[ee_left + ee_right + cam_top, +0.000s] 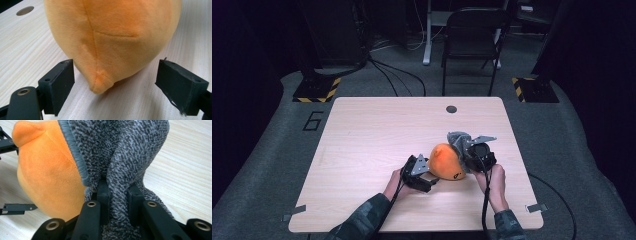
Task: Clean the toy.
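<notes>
An orange plush toy [444,160] lies on the wooden table [362,130], near the front and middle. My left gripper [430,176] is at its left end, open. In the left gripper view the plush's pointed tip [101,83] sits between the two pads of my left gripper [115,72] without touching them. A grey knitted cloth [458,139] lies over the plush's right end. My right gripper [465,151] is shut on a pinched fold of that grey cloth [120,150]. The plush [47,177] bulges out beside the cloth's hemmed edge.
A round cable hole [451,109] sits near the table's far edge. Beyond the table a dark folding chair [472,35] stands on the carpet, with cables and striped floor stands [317,90] around it. Bare tabletop stretches to the left and back.
</notes>
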A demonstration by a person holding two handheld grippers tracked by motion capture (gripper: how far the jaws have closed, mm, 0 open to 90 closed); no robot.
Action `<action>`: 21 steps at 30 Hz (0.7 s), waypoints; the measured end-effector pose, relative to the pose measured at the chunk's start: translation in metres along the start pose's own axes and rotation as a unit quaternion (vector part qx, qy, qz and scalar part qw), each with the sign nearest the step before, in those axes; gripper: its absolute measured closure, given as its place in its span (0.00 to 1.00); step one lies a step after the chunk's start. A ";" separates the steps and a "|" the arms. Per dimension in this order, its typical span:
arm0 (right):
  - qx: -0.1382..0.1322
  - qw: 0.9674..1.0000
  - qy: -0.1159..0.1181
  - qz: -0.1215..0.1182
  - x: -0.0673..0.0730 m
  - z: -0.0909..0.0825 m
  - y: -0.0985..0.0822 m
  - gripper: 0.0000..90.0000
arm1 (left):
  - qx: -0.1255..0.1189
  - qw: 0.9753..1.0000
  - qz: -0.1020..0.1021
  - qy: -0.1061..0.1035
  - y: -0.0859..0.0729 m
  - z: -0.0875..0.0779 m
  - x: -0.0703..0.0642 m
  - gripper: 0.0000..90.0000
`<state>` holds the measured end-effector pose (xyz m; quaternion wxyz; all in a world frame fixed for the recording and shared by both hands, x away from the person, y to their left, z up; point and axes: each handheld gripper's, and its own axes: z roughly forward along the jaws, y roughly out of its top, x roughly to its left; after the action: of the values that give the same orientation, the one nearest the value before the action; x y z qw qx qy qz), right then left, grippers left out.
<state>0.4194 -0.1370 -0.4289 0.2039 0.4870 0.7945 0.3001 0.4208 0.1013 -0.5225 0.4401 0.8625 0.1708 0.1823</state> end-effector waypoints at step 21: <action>-0.051 0.998 -0.001 0.036 -0.025 -0.020 -0.002 0.85 | -0.028 0.999 0.023 0.027 -0.003 -0.002 -0.005 0.79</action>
<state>0.4172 -0.1655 -0.4150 0.2180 0.5043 0.7601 0.3470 0.4153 0.1017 -0.5245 0.4549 0.8484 0.1577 0.2202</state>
